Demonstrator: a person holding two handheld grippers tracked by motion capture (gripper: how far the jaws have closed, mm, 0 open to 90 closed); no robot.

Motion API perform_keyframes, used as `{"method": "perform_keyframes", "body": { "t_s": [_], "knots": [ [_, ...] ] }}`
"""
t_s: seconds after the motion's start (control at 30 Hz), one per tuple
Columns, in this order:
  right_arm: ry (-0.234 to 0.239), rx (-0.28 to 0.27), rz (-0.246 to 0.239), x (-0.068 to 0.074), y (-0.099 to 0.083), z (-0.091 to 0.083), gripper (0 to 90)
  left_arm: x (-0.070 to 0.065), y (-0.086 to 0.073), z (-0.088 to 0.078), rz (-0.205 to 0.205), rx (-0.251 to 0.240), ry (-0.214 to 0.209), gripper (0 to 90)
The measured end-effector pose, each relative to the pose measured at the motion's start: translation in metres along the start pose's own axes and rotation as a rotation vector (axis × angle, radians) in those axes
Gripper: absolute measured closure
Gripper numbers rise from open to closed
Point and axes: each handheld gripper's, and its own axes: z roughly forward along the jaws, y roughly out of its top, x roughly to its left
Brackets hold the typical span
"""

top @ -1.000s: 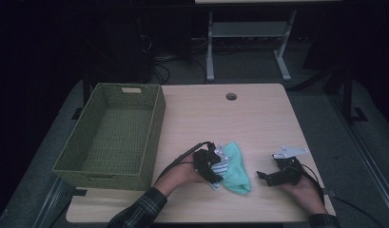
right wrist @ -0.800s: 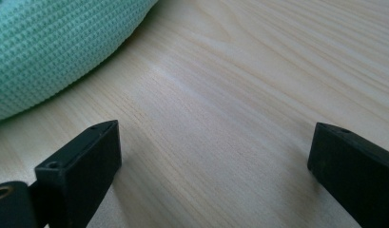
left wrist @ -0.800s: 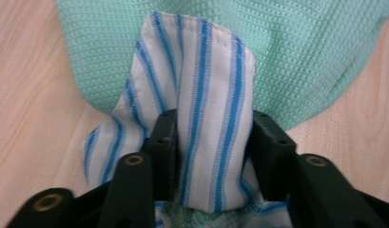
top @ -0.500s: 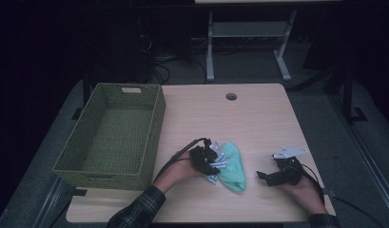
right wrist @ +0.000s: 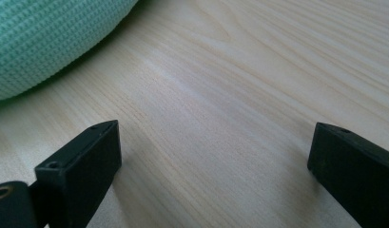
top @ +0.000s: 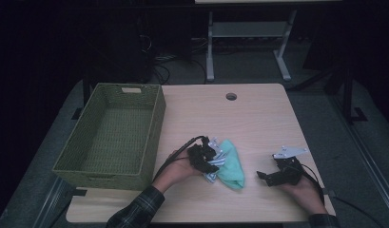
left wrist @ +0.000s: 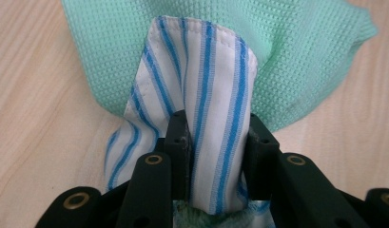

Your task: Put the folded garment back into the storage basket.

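Observation:
A mint-green waffle cloth [top: 232, 164] lies bunched on the wooden table [top: 220, 118] near its front edge. A white cloth with blue stripes [left wrist: 209, 109] rests against it. My left gripper [top: 209, 161] is shut on a fold of the striped cloth [top: 212, 175], which stands up between the jaws in the left gripper view, with the green cloth [left wrist: 287, 52] behind it. My right gripper [top: 266, 176] rests on the table to the right of the cloths, open, with bare wood between its fingers [right wrist: 82, 164]. An edge of the green cloth [right wrist: 44, 42] shows at upper left there.
A green woven basket [top: 113, 135] stands on the table's left side. A round cable hole [top: 231, 96] sits near the far edge. Beyond the table is a dark floor with a white frame's legs [top: 249, 42].
My left gripper has shifted slightly right and toward the far side, pulling the striped cloth up against the green one. The right gripper has stayed put.

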Motion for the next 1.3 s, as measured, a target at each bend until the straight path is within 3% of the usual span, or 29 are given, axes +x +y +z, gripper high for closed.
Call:
{"method": "perform_keyframes", "body": {
  "t_s": [0.23, 0.47, 0.6, 0.7, 1.3],
  "knots": [
    [0.0, 0.003, 0.005, 0.0, 0.0, 0.0, 3.6, -0.001, 0.005, -0.017, -0.005, -0.011, 0.006, 68.0],
    [0.0, 0.003, 0.006, 0.0, 0.0, 0.0, 3.6, 0.002, 0.006, -0.037, -0.034, -0.04, -0.001, 67.9],
    [0.0, 0.002, 0.006, 0.0, 0.0, 0.0, 3.6, 0.005, 0.008, -0.047, -0.027, -0.028, 0.009, 67.9],
    [0.0, 0.003, 0.006, 0.0, 0.0, 0.0, 3.6, 0.005, 0.008, -0.054, -0.05, -0.048, -0.001, 67.9],
    [-0.005, 0.005, 0.013, 0.0, 0.0, 0.0, 1.9, 0.01, 0.011, -0.091, -0.049, -0.042, 0.027, 67.6]
  ]
}}
